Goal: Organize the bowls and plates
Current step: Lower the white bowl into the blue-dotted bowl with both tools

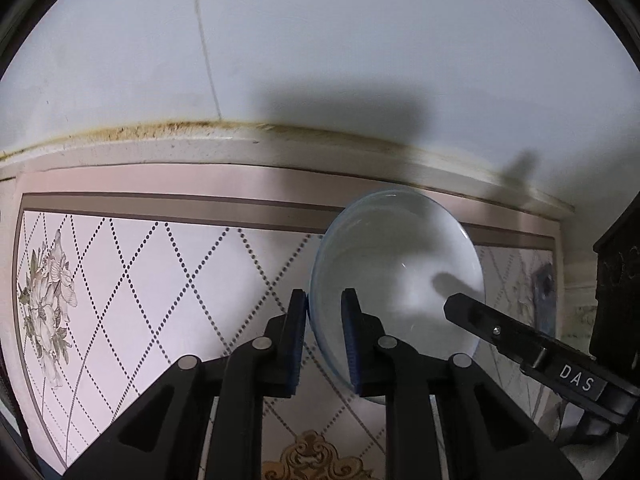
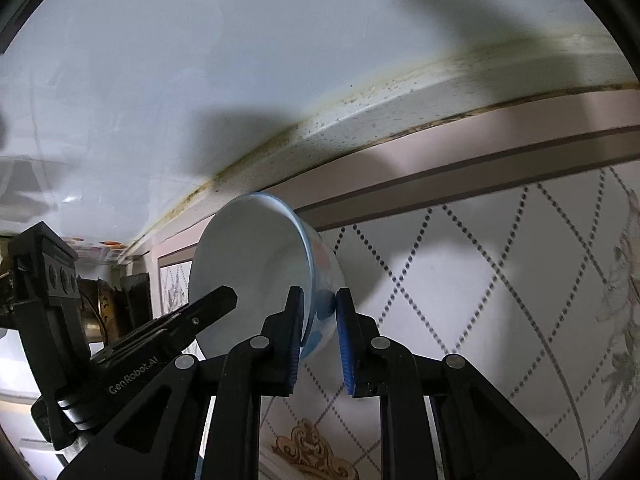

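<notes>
**Two bowls aloft, each held by its rim**

The left gripper [image 1: 325, 340] has its jaws clamped on the rim of a pale blue bowl [image 1: 400, 264], held on edge before the patterned wall tiles [image 1: 160, 280]. The right gripper [image 2: 318, 340] pinches the wall of a blue-rimmed bowl [image 2: 256, 264] with coloured spots outside. Both bowls appear empty. Glazed rims are slick: a tilt or loosened squeeze could drop either, or knock them together.
</notes>
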Available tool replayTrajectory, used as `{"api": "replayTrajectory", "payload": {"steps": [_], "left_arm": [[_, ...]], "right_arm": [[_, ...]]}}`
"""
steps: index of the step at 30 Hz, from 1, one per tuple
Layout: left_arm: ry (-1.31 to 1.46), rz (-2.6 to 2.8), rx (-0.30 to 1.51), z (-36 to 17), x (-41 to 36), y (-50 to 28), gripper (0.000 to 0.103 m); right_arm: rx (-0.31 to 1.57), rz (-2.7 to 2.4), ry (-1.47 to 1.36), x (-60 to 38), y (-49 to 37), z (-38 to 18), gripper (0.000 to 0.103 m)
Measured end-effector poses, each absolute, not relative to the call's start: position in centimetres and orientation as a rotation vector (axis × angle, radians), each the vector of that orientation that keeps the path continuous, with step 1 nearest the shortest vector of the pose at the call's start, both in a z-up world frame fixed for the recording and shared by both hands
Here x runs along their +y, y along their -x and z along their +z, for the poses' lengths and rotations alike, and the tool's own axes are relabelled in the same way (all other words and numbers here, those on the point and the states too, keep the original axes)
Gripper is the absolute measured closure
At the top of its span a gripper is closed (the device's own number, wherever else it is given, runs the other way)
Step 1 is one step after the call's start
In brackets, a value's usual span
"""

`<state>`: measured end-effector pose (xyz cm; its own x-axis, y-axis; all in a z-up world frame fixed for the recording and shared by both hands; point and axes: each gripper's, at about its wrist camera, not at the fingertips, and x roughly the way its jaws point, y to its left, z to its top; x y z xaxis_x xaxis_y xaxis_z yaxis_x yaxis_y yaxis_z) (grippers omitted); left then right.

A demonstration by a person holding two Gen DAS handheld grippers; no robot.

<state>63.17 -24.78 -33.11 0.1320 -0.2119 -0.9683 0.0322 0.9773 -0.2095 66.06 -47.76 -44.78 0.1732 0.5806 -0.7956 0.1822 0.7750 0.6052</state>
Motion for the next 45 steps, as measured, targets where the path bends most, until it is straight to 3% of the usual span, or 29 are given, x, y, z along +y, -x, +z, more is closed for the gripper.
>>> {"api": "replayTrajectory", "payload": {"steps": [12, 23, 36, 45], "left_arm": [[0.092, -0.32, 1.342, -26.8, -27.9, -57.3, 0.087], [0.033, -0.457, 1.321, -24.8, -31.0, -49.7, 0.087], [-0.033, -0.541, 1.378, -26.2, -33.2, -40.6, 0.087], [-0.084, -0.54, 1.424, -28.6, -33.8, -38.7, 0.087]], "right_arm": [[1.298, 0.265, -0.679, -49.8, -58.4, -38.2, 0.085], [1.238, 0.185, -0.702, -53.9, -47.8, -34.1, 0.085], [1.272, 0.117, -0.745, -55.3, -36.2, -35.0, 0.084], [1.321, 0.1, -0.762, -55.6, -33.5, -38.0, 0.085]]}}
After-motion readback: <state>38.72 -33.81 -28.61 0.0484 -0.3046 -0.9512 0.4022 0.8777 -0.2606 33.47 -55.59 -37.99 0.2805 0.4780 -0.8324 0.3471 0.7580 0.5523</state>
